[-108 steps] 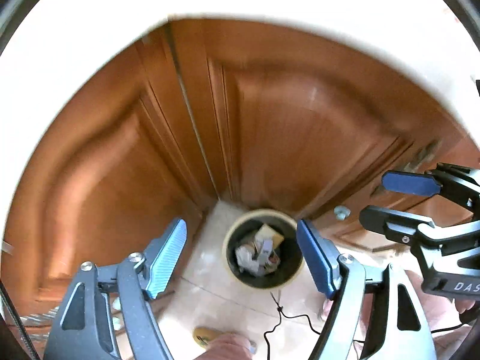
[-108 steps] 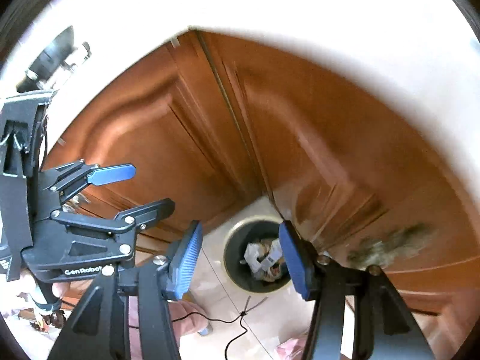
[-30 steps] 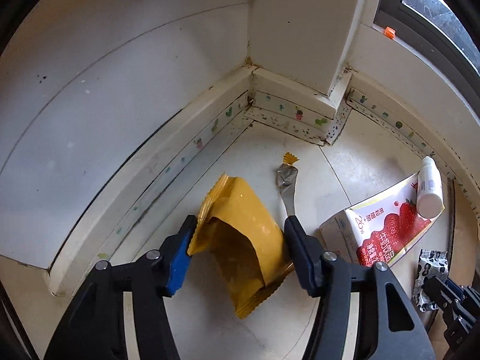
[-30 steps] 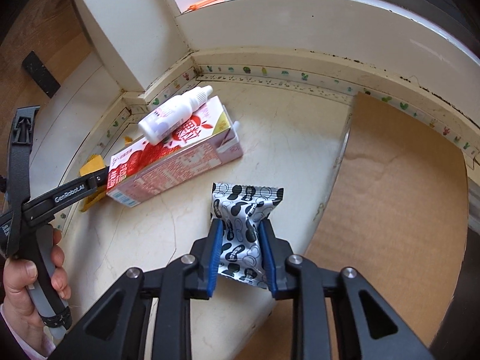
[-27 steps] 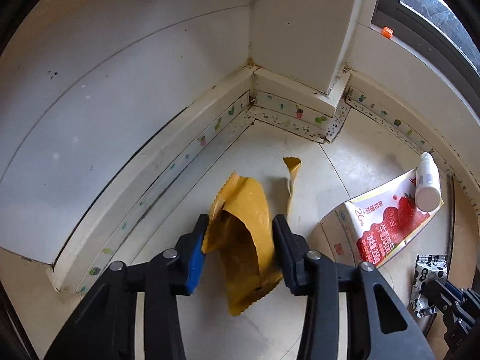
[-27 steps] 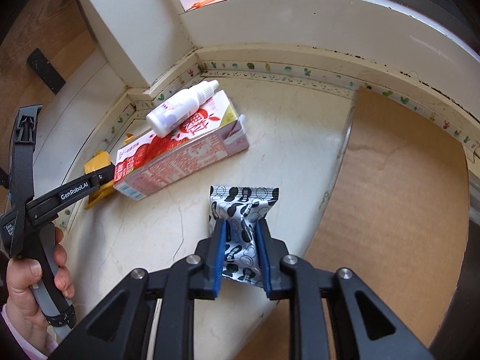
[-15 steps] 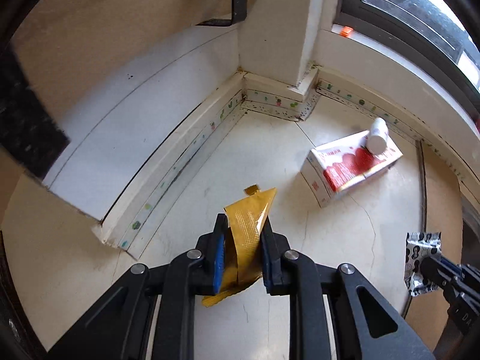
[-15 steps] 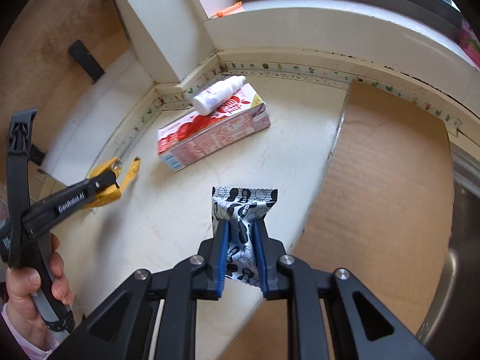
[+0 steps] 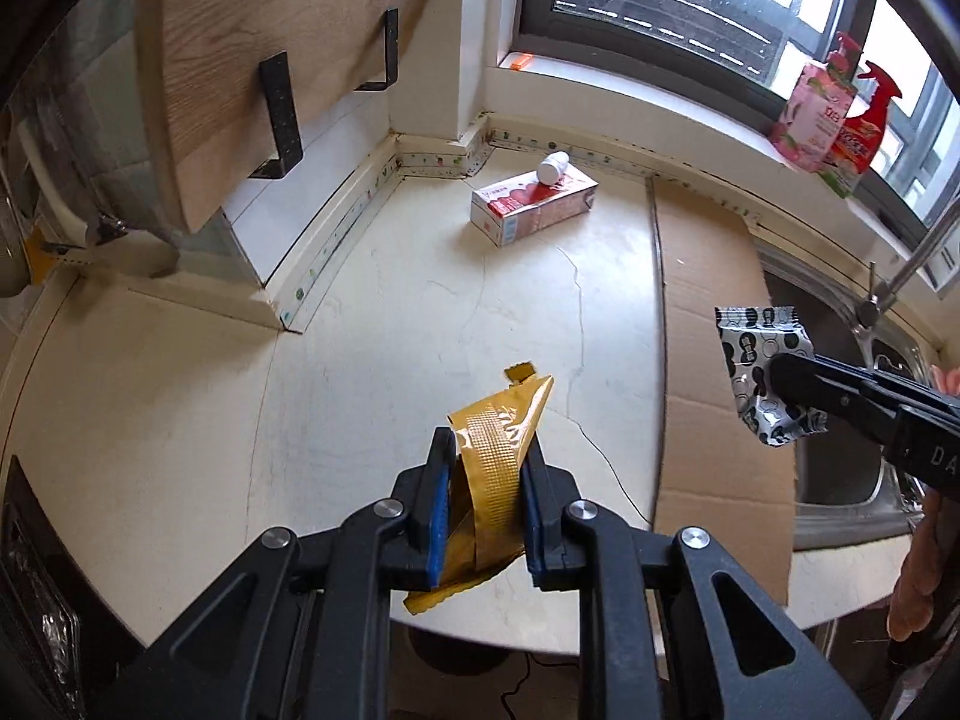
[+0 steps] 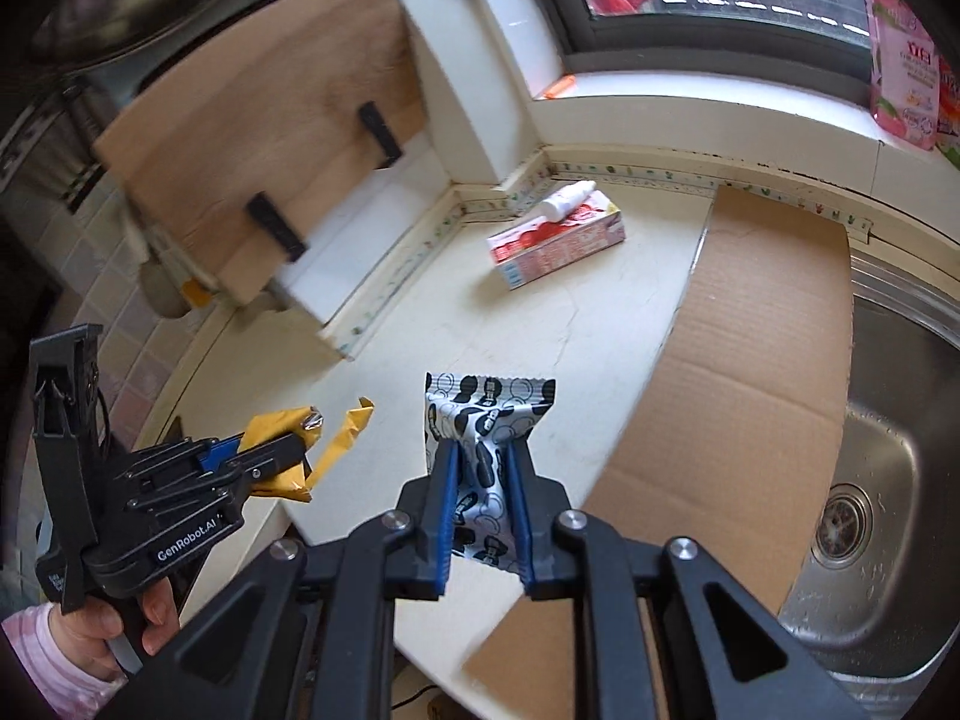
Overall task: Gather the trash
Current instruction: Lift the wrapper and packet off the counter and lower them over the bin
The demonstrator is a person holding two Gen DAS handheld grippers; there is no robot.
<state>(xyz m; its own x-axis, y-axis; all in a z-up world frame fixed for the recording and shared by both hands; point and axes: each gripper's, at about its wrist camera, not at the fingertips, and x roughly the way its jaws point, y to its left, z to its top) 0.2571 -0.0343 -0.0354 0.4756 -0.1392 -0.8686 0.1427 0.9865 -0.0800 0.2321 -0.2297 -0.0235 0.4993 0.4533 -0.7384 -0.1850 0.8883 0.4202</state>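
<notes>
Centrally in the left wrist view, a crumpled yellow wrapper point(image 9: 489, 474) is clamped by the left gripper point(image 9: 485, 501) above a cream stone countertop point(image 9: 420, 324), while a black-and-white patterned wrapper point(image 10: 483, 468) is pinched by the right gripper point(image 10: 482, 516). Farther back, toward the tiled corner below a dark-framed window point(image 9: 690, 0), a red-and-white carton point(image 9: 531, 204) is seen lying with a small white bottle point(image 9: 553, 167) on it. Flattened cardboard point(image 10: 750, 360) is spread at the right beside a steel sink point(image 10: 888, 480).

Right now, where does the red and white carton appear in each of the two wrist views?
Left wrist view: the carton lies on the counter, upper centre, near the wall corner.
Right wrist view: the carton lies upper centre, slightly right, at the same corner.
Shared landmark: the white bottle resting on top of it.
</notes>
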